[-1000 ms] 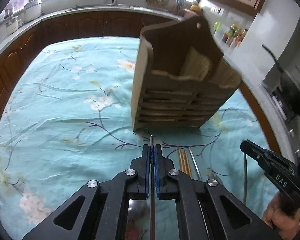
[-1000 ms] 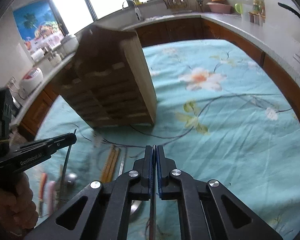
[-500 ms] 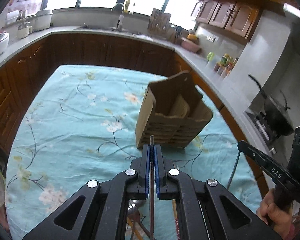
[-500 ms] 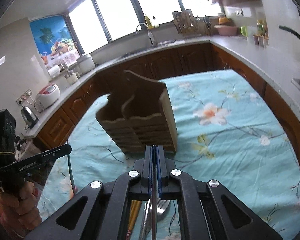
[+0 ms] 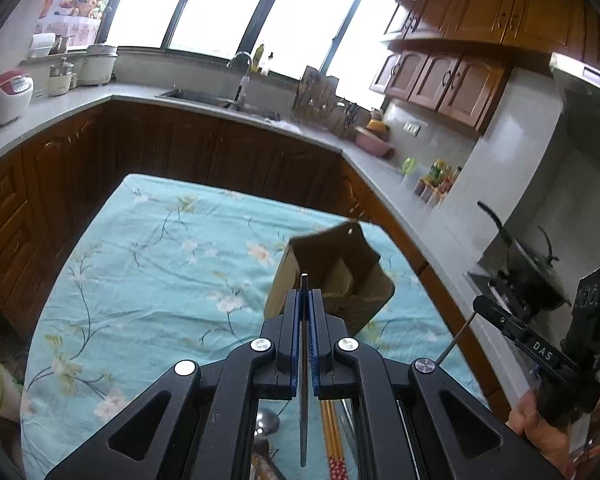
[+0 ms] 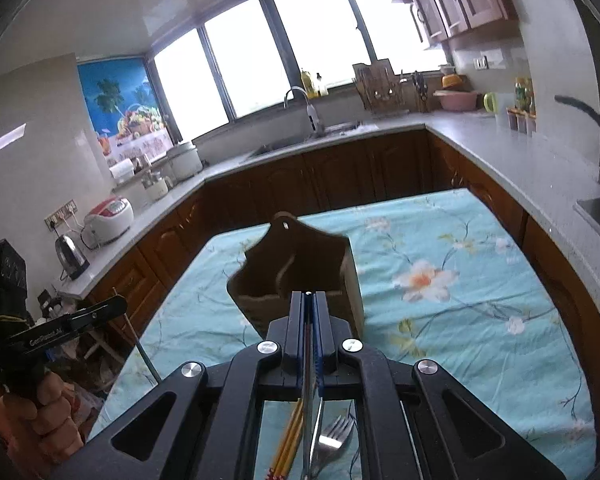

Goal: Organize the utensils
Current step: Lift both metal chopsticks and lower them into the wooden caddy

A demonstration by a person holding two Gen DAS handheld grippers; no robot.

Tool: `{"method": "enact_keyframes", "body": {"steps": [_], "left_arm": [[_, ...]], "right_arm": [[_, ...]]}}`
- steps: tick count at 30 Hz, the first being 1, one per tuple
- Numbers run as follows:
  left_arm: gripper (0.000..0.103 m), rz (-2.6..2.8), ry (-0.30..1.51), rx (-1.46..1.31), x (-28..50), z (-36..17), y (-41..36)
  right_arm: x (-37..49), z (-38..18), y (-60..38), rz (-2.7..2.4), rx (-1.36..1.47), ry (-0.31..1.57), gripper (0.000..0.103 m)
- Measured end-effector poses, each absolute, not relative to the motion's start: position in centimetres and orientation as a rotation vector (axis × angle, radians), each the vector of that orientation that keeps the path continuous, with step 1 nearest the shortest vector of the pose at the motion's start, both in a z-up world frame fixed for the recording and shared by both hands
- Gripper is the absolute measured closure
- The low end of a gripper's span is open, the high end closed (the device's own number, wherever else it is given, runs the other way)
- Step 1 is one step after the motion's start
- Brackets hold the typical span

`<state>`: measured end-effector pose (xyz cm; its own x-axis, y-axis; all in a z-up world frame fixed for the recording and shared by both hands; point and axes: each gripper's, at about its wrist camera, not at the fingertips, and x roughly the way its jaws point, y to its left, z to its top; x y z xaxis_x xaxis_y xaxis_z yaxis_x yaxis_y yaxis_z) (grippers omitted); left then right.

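A wooden utensil holder [image 5: 334,282] with two compartments stands on the table with the floral cloth [image 5: 148,280]; it also shows in the right wrist view [image 6: 296,276]. My left gripper [image 5: 305,292] is shut on a thin metal utensil handle [image 5: 303,400], raised above the table in front of the holder. My right gripper [image 6: 308,296] is shut on another thin metal utensil handle [image 6: 307,420], also raised. Yellow chopsticks [image 5: 332,432], a spoon [image 5: 265,424] and a fork [image 6: 332,440] lie on the cloth below the grippers.
Kitchen counters with wooden cabinets [image 5: 220,152] run around the table. A sink and tap [image 5: 240,88] are at the back, a rice cooker [image 6: 110,214] and kettle [image 6: 70,256] on the left counter, and a black pan [image 5: 524,276] on the stove at right.
Both grippers have risen and pulled back from the holder, each still clamped on its utensil. The holder looks smaller and farther below, and more of the kitchen shows.
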<state>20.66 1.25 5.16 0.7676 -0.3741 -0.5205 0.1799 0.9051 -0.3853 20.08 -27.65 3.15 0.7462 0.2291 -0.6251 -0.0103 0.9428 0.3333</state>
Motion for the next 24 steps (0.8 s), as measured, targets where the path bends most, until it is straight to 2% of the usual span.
{"method": "enact_keyframes", "body": {"steps": [16, 24], "left_arm": [[0.101, -0.299, 0.445, -0.399, 22.5, 7.4, 2.7], [0.101, -0.279, 0.384, -0.401, 25.0, 6.8, 2.0]], "right_arm": [[23.1, 8.1, -28.9, 0.113, 0.333, 0.533, 0.099], [25.3, 9.9, -29.7, 0.076, 0.324, 0.459, 0.099]]}}
